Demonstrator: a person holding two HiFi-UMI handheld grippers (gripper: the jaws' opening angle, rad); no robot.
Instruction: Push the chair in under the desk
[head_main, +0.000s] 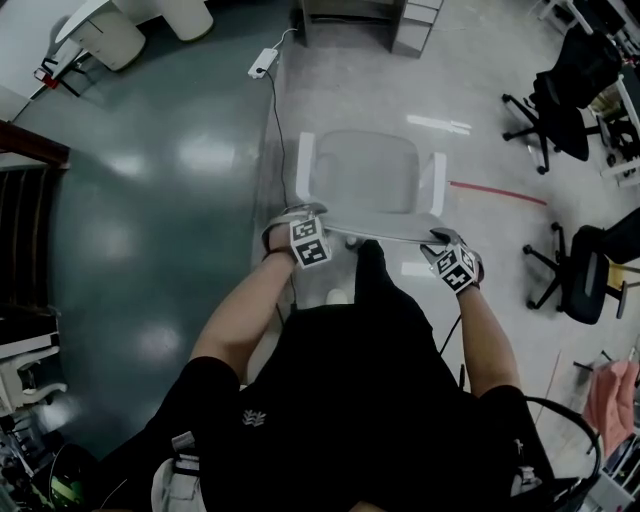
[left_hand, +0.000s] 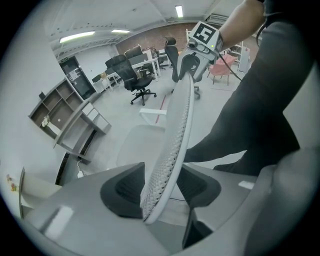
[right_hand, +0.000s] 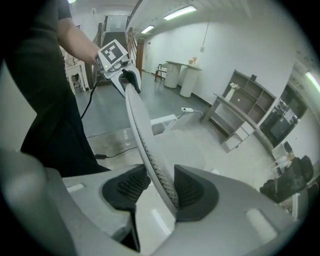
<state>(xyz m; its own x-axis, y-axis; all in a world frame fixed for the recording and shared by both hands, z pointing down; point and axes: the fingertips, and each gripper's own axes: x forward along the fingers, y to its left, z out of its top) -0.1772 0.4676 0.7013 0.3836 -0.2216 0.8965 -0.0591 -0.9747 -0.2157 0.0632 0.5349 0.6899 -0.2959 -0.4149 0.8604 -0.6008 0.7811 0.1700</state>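
A white office chair stands in front of me, its seat between two white armrests. Its mesh backrest is seen edge-on from above. My left gripper grips the backrest's top left corner, and my right gripper grips the top right corner. In the left gripper view the mesh edge runs between the dark pads of the left gripper, which press on it. The right gripper view shows the same for the right gripper, its pads closed on the backrest rim. I cannot pick out the desk.
Two black office chairs stand at the right, a pink one lower right. A power strip with its cable lies on the floor ahead. A grey shelf unit stands beyond, and a red floor line lies at the right.
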